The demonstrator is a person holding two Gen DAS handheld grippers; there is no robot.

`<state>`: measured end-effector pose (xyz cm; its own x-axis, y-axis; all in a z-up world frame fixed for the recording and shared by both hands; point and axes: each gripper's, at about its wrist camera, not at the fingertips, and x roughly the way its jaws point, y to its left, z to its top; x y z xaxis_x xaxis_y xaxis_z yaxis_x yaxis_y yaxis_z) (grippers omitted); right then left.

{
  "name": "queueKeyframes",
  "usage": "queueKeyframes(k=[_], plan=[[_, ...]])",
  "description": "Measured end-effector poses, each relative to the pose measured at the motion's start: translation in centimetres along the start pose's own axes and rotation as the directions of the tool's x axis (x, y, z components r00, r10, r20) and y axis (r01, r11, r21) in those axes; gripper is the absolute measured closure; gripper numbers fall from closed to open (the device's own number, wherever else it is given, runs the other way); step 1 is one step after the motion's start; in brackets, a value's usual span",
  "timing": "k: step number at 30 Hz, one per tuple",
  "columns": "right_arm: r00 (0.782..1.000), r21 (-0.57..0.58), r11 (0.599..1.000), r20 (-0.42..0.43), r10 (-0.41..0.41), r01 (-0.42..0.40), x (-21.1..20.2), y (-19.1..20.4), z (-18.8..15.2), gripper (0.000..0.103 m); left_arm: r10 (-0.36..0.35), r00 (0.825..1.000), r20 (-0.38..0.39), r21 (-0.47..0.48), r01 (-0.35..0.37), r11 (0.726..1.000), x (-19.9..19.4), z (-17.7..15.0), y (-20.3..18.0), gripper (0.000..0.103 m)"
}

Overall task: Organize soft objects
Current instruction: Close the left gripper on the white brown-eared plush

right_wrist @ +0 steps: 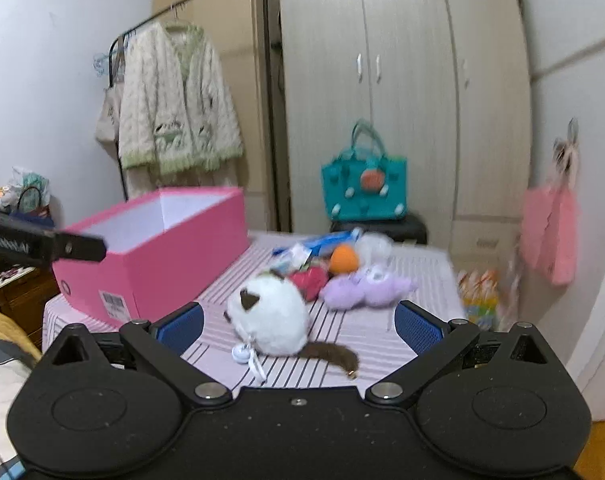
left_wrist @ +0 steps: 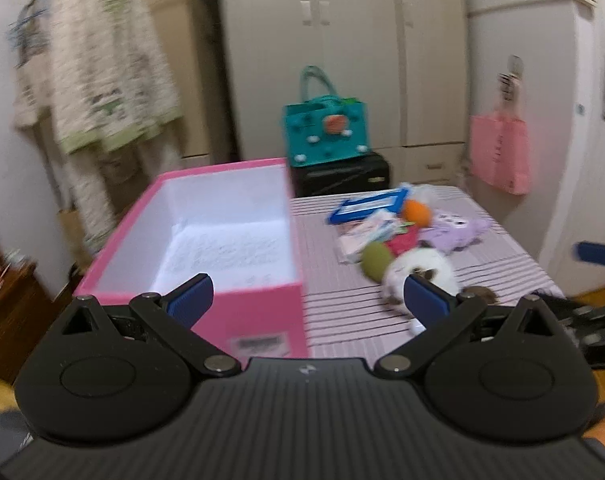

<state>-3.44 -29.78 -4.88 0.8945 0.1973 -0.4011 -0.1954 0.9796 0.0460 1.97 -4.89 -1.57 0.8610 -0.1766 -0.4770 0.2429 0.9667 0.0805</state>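
Your left gripper [left_wrist: 308, 300] is spread wide and holds nothing; it hangs over the near end of the pink box [left_wrist: 206, 240], which sits open on the left side of the striped tablecloth [left_wrist: 342, 308]. Your right gripper [right_wrist: 298, 322] is just as wide and bare, with the white cat plush [right_wrist: 268, 320] lying on the cloth between its blue pads [right_wrist: 420, 326], not touching them. Its brown tail [right_wrist: 330, 354] trails toward you. Behind the cat lies the pile: a purple plush [right_wrist: 366, 290], a red soft piece [right_wrist: 308, 280], an orange ball [right_wrist: 342, 259] and a blue-framed board [left_wrist: 368, 205], packed close together. A green ball [left_wrist: 376, 261] rests just beside the cat. A teal bag [right_wrist: 364, 184] stands on a black case [left_wrist: 342, 174] past the table's far edge.
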Motion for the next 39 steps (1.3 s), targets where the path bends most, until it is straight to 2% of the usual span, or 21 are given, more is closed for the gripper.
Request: queueKeyframes(k=[3, 7, 11, 17, 22, 25, 27, 30, 35, 39], plan=[[0.998, 0.028, 0.999, -0.043, 0.045, -0.044, 2.3, -0.6, -0.2, 0.001, -0.073, 0.997, -0.025, 0.046, 0.074, 0.996, 1.7, 1.1, -1.6, 0.001], [0.991, 0.044, 0.994, -0.088, 0.103, -0.099, 5.1, -0.7, -0.5, 0.002, -0.158, 0.984, -0.08, 0.074, 0.164, 0.984, 4.3, 2.4, -3.7, 0.003], [0.979, 0.029, 0.985, -0.115, 0.169, -0.167, 7.6, -0.5, -0.6, 0.002, -0.207, 0.968, -0.145, 0.085, 0.22, 0.972, 7.0, 3.5, -5.1, 0.003], [0.951, 0.008, 0.971, -0.2, 0.234, -0.238, 11.2, -1.2, -1.2, 0.002, -0.229, 0.935, -0.271, 0.1, 0.264, 0.959, 11.2, 3.9, -6.7, 0.003], [0.927, 0.028, 0.954, -0.229, 0.297, -0.299, 13.1, -1.8, -0.6, 0.003, -0.243, 0.92, -0.308, 0.056, 0.272, 0.961, 13.4, 4.1, -7.1, 0.003], [0.91, 0.051, 0.943, -0.251, 0.33, -0.328, 14.1, -2.2, -0.6, 0.006, -0.239, 0.919, -0.313, 0.036, 0.262, 0.964, 14.5, 4.1, -6.9, 0.003], [0.902, 0.053, 0.939, -0.265, 0.341, -0.34, 14.5, -2.6, -0.7, 0.018, -0.237, 0.918, -0.317, 0.017, 0.255, 0.967, 15.1, 4.0, -6.8, 0.004], [0.891, 0.076, 0.933, -0.278, 0.36, -0.353, 15.0, -3.3, -1.0, 0.028, -0.233, 0.911, -0.341, 0.0, 0.248, 0.969, 16.1, 3.8, -6.8, 0.01], [0.878, 0.099, 0.92, -0.277, 0.391, -0.378, 15.1, -3.9, -0.9, 0.032, -0.249, 0.891, -0.38, -0.057, 0.246, 0.968, 17.3, 3.3, -6.4, 0.024], [0.875, 0.104, 0.918, -0.278, 0.397, -0.383, 15.4, -4.0, -0.8, 0.035, -0.28, 0.887, -0.368, -0.082, 0.269, 0.96, 17.3, 3.2, -6.5, 0.038]])
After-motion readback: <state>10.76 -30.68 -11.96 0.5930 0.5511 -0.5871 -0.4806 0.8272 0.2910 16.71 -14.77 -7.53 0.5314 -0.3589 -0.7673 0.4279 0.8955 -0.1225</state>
